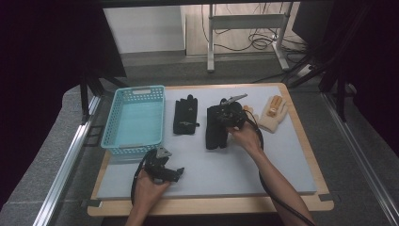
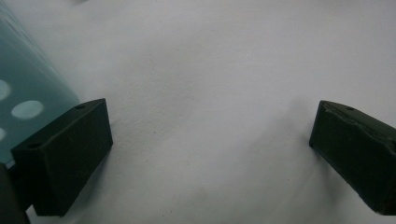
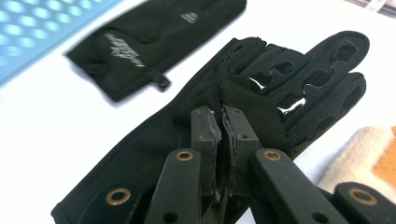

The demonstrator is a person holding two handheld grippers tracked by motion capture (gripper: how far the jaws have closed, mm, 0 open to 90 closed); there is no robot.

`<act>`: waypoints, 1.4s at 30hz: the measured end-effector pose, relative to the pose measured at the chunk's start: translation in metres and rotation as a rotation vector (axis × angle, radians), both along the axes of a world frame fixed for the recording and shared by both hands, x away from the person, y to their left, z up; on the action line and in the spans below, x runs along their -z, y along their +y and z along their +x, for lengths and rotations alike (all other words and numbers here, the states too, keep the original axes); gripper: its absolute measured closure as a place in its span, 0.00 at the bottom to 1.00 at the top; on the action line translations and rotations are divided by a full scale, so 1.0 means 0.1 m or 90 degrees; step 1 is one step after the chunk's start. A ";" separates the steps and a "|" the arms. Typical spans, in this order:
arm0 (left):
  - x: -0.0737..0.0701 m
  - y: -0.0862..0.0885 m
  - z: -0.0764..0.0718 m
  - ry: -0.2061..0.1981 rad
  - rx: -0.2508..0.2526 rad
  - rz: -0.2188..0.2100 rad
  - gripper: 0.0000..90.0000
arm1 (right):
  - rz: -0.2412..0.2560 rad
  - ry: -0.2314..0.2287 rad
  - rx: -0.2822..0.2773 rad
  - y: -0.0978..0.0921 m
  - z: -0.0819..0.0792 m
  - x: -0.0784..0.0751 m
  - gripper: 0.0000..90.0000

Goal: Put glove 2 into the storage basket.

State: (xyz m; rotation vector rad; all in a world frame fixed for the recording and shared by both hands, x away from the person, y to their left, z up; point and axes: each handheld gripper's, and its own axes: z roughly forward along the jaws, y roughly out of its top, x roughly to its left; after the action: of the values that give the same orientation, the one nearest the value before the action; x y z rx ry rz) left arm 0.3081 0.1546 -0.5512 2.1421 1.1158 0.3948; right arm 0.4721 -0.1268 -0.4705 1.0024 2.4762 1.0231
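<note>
Right now the right gripper (image 1: 231,116) sits over the glove (image 1: 216,128) at the middle of the desk (image 1: 263,165), its fingers (image 3: 205,130) clenched on a pinch of the black fabric near the palm. In the right gripper view the two fingers stand pressed together with a fold of the glove (image 3: 261,88) between them, and the glove's fingertips point away toward the far side. That glove lies flat on the grey mat, cuff toward the near edge.

A second black glove (image 1: 185,116) lies just to the left of it, apart from it, with a small tab and light lettering seen in the right gripper view (image 3: 140,42). Left of that stands a turquoise basket (image 1: 113,123), near the left edge of the desk. To the right of the held glove, a cream and orange glove (image 1: 274,113) rests near the far right corner.

The left gripper (image 1: 162,170) rests low over the mat at the near left, just near of the basket. Its fingers (image 2: 65,154) are released, spread wide with bare mat between them, and the basket wall (image 2: 23,93) shows beside the left finger.
</note>
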 end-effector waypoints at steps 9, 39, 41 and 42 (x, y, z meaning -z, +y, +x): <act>0.00 0.00 0.00 -0.001 -0.001 -0.002 0.00 | 0.037 -0.006 -0.043 -0.04 -0.61 -0.32 0.92; 0.00 0.00 0.00 -0.001 -0.003 -0.003 0.00 | 0.022 0.015 -0.049 -0.08 -1.03 0.15 0.72; 0.00 -0.01 0.00 0.000 -0.003 -0.004 0.00 | 0.027 0.011 -0.049 -0.08 -0.96 0.12 0.72; 0.00 0.00 0.00 0.000 -0.001 -0.001 0.00 | 0.030 0.011 -0.049 -0.08 -0.92 0.11 0.72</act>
State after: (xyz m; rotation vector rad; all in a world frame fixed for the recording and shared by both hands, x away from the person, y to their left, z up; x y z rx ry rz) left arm 0.3079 0.1544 -0.5512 2.1401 1.1178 0.3938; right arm 0.3801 -0.1346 -0.4813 0.9390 2.5332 1.1068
